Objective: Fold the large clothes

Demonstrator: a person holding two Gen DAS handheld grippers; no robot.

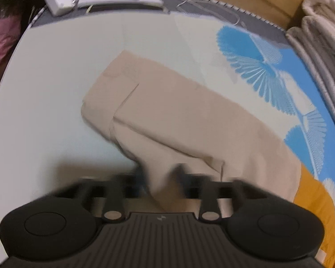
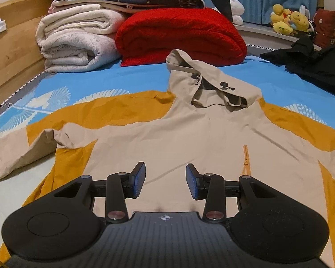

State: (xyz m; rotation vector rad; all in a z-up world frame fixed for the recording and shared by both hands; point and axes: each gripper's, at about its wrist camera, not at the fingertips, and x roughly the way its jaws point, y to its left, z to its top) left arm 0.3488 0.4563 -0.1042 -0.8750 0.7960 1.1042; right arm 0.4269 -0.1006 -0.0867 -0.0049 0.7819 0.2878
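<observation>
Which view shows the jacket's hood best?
The right wrist view: the hood lies in full sight with both drawcord toggles, beyond the open right gripper. The left wrist view shows only a beige sleeve of the jacket, no hood.

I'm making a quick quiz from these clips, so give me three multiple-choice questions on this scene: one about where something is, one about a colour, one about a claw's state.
1. Where does the red blanket lie?
A. behind the jacket's hood
B. on the jacket's sleeve
C. under the right claw

2. What two colours is the hooded jacket?
A. black and red
B. beige and mustard yellow
C. blue and white

3. How is the right claw?
A. shut on the hood
B. shut on the zipper pull
C. open, holding nothing

Answers: 1 A, it sits just beyond the hood on the bed sheet. 2 B, beige body with mustard panels. 3 C, its jaws stand apart above the fabric.
</observation>
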